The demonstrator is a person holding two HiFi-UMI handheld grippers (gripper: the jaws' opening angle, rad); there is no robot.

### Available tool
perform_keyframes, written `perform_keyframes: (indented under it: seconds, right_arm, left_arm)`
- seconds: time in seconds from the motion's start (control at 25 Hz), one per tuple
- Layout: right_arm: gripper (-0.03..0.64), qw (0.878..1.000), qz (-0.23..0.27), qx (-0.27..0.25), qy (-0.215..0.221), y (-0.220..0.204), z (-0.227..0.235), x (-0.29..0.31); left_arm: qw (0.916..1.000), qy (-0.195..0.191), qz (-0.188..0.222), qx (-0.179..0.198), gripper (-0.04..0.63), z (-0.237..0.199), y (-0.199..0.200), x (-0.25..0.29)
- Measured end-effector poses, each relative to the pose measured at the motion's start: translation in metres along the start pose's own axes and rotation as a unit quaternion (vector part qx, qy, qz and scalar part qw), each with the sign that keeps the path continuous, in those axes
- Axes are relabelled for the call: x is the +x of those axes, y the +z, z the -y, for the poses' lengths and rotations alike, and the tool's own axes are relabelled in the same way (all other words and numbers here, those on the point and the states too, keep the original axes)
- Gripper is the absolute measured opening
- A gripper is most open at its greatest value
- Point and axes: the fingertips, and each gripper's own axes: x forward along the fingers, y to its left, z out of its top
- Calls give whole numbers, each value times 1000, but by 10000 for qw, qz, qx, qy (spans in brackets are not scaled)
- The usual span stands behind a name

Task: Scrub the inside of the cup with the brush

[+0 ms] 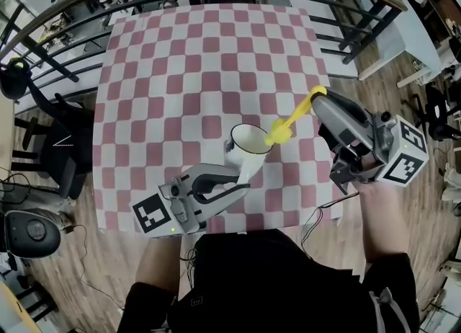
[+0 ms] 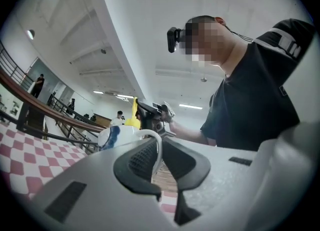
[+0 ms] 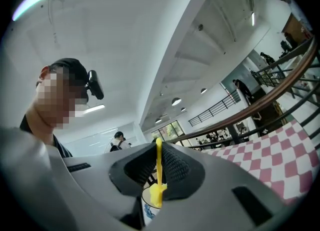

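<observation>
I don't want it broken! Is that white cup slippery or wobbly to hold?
The cup looks glazed and hard, so probably breakable and a bit slippery. The left hand-held gripper pinches only its thin handle, so it may twist when the brush pushes.

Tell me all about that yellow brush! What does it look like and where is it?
The brush is all bright yellow and looks like plastic. It has a thin straight handle and a chunkier head at its low end. The right gripper is shut on the handle's upper end, holding it slanted. Its head sits at the rim of the white cup, not deep inside; whether they touch, I cannot tell.
</observation>
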Motion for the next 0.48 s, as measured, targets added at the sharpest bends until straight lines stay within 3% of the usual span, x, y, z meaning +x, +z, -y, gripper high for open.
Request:
perform_keyframes:
  seconds: [0.24, 0.48]
  right_arm:
    - [43, 9995, -150, 239, -118, -41, 45, 15]
    - [43, 9920, -442, 1144, -295, -122, 100, 29]
  left_arm:
    - [9999, 29, -126, -51, 40, -34, -40, -5]
    - [9994, -106, -319, -41, 41, -61, -96, 0]
